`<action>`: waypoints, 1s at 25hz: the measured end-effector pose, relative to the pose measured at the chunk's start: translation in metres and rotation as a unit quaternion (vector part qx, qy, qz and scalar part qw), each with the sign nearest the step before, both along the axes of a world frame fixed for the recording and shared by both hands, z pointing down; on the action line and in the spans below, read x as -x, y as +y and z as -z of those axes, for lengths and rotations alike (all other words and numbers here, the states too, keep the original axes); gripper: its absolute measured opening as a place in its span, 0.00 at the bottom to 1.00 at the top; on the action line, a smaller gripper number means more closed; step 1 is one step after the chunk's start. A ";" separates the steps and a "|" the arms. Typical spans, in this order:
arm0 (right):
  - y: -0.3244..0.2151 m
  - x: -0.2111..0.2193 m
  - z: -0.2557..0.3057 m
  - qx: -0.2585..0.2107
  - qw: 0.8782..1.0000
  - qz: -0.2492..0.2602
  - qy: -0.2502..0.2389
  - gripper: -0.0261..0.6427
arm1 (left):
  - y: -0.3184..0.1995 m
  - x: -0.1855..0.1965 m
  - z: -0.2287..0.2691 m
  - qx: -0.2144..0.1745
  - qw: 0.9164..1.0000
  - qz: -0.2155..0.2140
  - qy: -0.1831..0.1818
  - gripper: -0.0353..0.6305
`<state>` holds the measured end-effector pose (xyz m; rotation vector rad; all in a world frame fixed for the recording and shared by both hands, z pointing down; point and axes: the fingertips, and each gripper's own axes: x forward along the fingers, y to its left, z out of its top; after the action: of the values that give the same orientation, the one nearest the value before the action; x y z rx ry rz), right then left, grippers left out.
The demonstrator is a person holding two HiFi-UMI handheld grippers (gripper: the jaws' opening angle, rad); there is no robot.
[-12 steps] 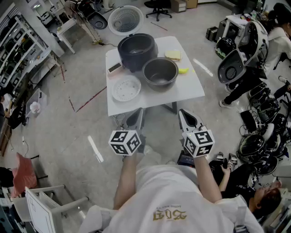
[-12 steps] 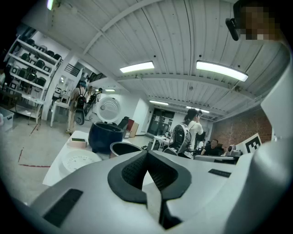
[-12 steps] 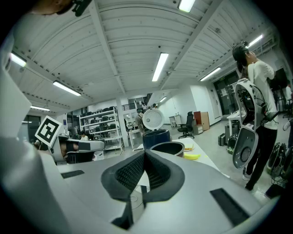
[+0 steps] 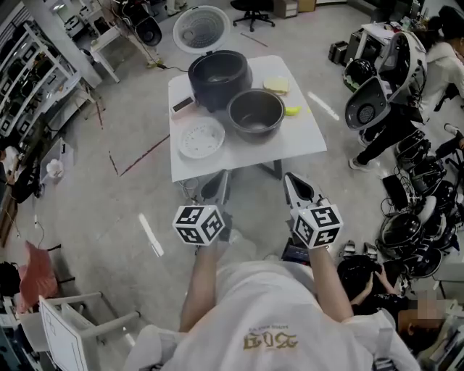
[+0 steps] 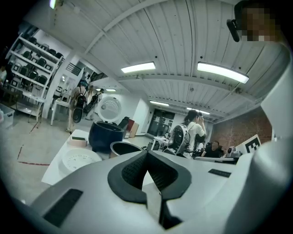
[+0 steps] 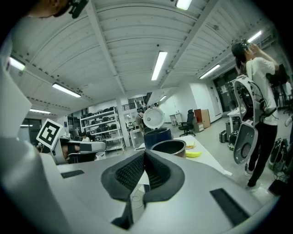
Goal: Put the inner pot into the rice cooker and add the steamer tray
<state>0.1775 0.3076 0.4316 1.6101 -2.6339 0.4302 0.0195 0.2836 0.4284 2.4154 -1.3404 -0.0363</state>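
White table (image 4: 304,141): square top, standing on a grey floor.
Pale yellow pad (image 4: 275,86): on the table, near its far right corner.
Banana (image 4: 292,111): on the table, just nearer than the pad.
Small flat box (image 4: 183,106), dark top: at the table's left edge.
Red tape line (image 4: 145,158): on the floor left of the table.
White strip (image 4: 151,235): on the floor, nearer.
Office chair (image 4: 254,11): beyond the table.
Shelving racks (image 4: 29,72): along the left wall, loaded.
Red bag (image 4: 40,279): lower left, beside a white chair (image 4: 72,326).
Person in a white top (image 4: 442,69): standing at right among black-and-white shell-shaped devices (image 4: 370,105).
Ceiling strip lights (image 5: 223,72): lit.
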 end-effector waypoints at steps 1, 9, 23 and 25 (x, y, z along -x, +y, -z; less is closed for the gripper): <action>0.000 -0.001 -0.001 0.005 1.000 0.000 -0.010 0.05 | -0.001 0.000 0.000 0.000 1.000 0.000 0.002 0.08; -0.005 -0.009 -0.008 0.031 0.999 0.009 -0.040 0.33 | -0.005 -0.010 -0.014 0.033 0.999 -0.015 -0.013 0.40; -0.124 -0.028 -0.048 0.084 0.995 0.000 -0.055 0.36 | -0.131 -0.009 -0.055 0.078 0.997 -0.009 -0.003 0.40; -0.156 -0.029 -0.053 0.092 0.995 -0.001 -0.050 0.36 | -0.163 -0.011 -0.061 0.085 0.996 -0.010 0.001 0.40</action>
<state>0.2069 0.1519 0.4845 1.5748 -2.5720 0.7466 0.0306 0.1205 0.4889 2.2855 -1.2631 0.0767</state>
